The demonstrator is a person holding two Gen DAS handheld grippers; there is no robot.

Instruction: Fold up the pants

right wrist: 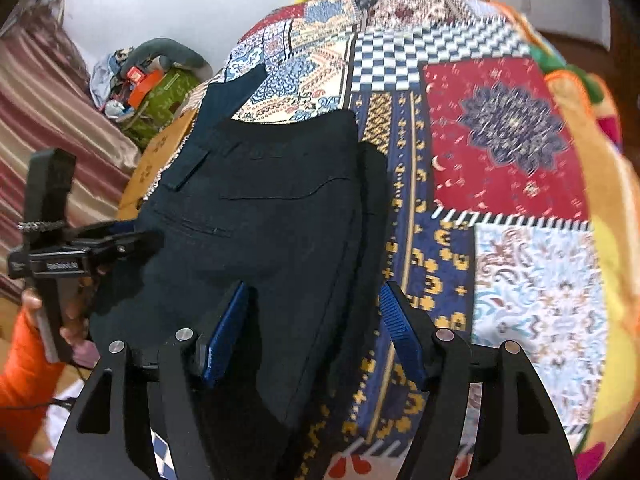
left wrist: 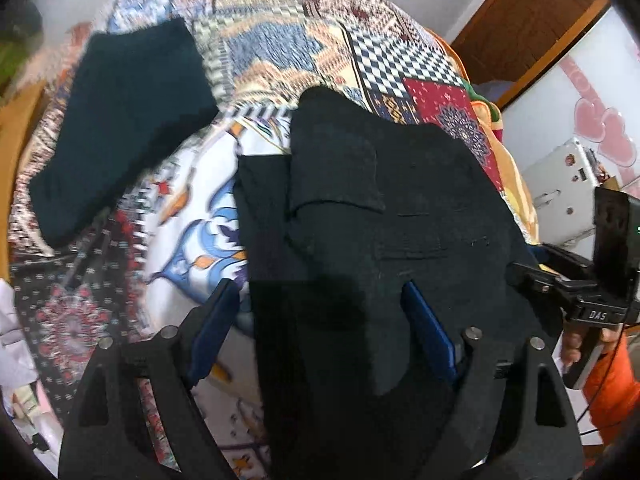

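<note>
The dark pants [left wrist: 384,216] lie folded on a bed covered with a colourful patchwork blanket [left wrist: 280,40], and they take the middle of both wrist views. In the left wrist view the left gripper [left wrist: 320,312] hangs over the near end of the pants with its jaws wide apart. One blue pad [left wrist: 214,332] stands beside the left edge of the cloth, over the blanket, and the other blue pad is over the dark cloth; neither one presses on it, so the pants are released. In the right wrist view the right gripper [right wrist: 312,320] also has its jaws apart. Its left pad [right wrist: 224,332] is over the pants and its right pad is just beside their right edge, over the blue and yellow patch of the blanket; the cloth lies loose between them and is not grasped. A second dark piece of clothing [left wrist: 120,128] lies folded on the blanket, apart from the pants, toward the upper left of the left view. An orange sleeve [right wrist: 24,364] and a hand [right wrist: 74,332] holding the other gripper's handle show at the left edge of the right view.
</note>
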